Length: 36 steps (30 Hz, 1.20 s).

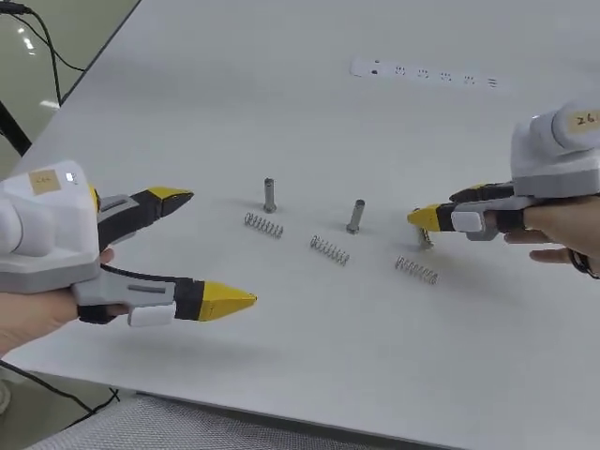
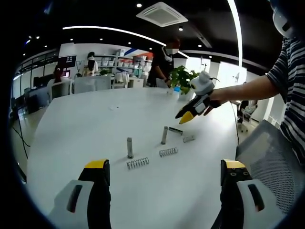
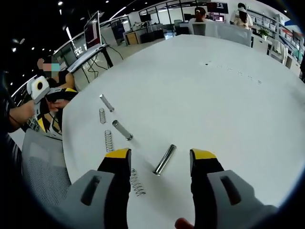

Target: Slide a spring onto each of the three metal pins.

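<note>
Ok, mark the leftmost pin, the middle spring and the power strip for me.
leftmost pin [image 1: 269,195], head view, middle of its shaft.
middle spring [image 1: 329,249], head view, centre coils.
power strip [image 1: 427,75], head view, top face.

Power strip [image 1: 427,75] lies near the table's [image 1: 234,56] far edge, black cables [image 1: 42,42] drop past its left edge, a plant [image 2: 183,76] sits at one edge.
</note>
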Motion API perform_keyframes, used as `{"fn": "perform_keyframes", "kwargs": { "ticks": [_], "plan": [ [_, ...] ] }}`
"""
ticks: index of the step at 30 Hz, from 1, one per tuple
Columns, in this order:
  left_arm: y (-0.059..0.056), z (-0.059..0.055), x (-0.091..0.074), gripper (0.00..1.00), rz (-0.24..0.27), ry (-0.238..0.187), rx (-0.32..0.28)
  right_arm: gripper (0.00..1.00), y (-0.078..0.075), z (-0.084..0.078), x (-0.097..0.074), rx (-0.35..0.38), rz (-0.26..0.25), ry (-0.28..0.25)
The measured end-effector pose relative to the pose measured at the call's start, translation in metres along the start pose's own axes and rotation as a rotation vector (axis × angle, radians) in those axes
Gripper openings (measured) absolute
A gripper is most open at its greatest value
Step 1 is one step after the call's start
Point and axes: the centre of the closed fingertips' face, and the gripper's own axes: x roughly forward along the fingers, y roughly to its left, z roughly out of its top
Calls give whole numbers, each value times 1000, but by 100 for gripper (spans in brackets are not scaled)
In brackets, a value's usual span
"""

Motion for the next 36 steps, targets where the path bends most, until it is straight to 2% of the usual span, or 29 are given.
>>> {"fn": "perform_keyframes", "kwargs": {
  "ticks": [5,14,19,26,30,36],
  "plan": [
    [1,0,0,96,-2,-1,-1,42,-6,-1,6,59,-2,19],
    [4,2,1,96,-4,3,7,35,-8,-3,20,63,-6,73],
    [6,3,2,96,-5,6,10,30,-15,-8,26,88,-31,115],
    [7,5,4,96,-7,5,8,26,-17,-11,29,118,-37,132],
    [7,4,5,96,-11,7,6,24,-18,-18,32,109,-46,162],
    [6,4,6,96,-14,9,5,22,-17,-19,36,74,-61,176]
  ]
}}
